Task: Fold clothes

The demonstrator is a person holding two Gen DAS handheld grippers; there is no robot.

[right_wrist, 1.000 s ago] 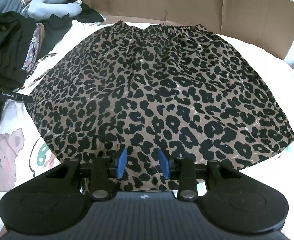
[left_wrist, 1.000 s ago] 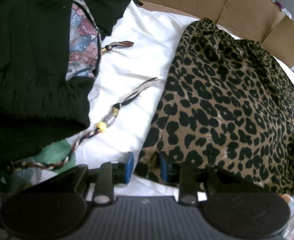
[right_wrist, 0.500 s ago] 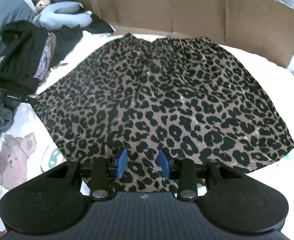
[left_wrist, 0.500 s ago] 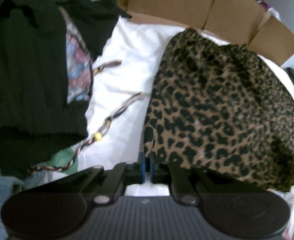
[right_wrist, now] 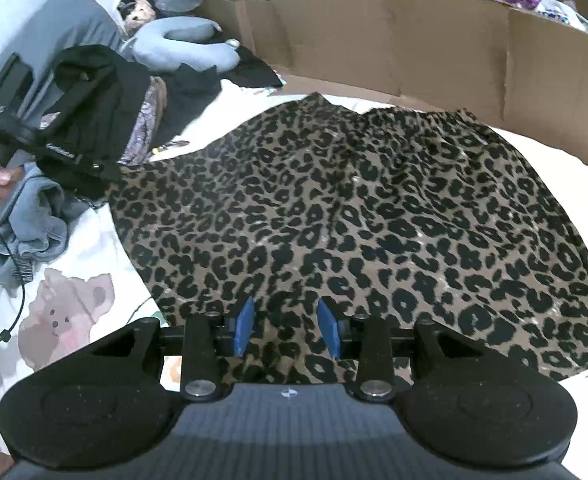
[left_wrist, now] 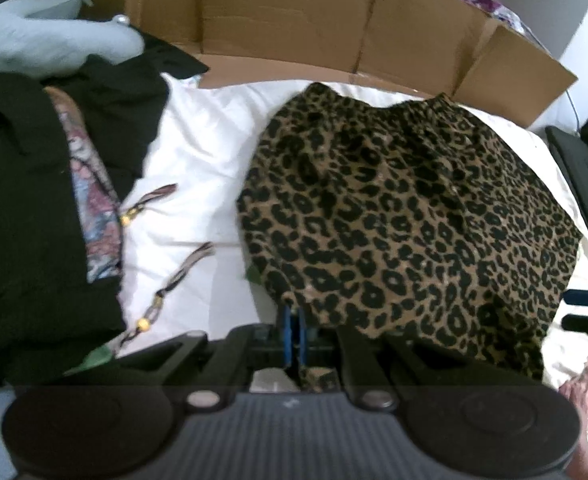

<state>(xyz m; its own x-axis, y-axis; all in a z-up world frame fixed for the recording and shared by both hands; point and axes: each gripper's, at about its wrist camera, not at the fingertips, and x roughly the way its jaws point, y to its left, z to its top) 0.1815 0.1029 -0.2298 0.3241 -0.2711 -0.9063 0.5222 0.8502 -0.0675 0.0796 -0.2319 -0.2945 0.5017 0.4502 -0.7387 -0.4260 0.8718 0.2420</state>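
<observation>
A leopard-print skirt lies spread on the white sheet, its waistband toward the cardboard wall. My left gripper is shut on the skirt's near left hem corner and holds that corner raised off the sheet. In the right wrist view the left gripper shows at the skirt's left corner, with a hand behind it. My right gripper hangs over the near hem, its blue pads apart and nothing pinched. It also shows in the left wrist view, the right gripper at the far right edge.
A pile of black and patterned garments lies left of the skirt, with a beaded braided cord on the white sheet. A cardboard wall stands behind. A grey plush pillow and a blue-grey cloth lie at left.
My left gripper closed on the skirt's left hem corner and rose with it, drawing that edge up and inward. The right gripper stayed over the near hem, still open.
</observation>
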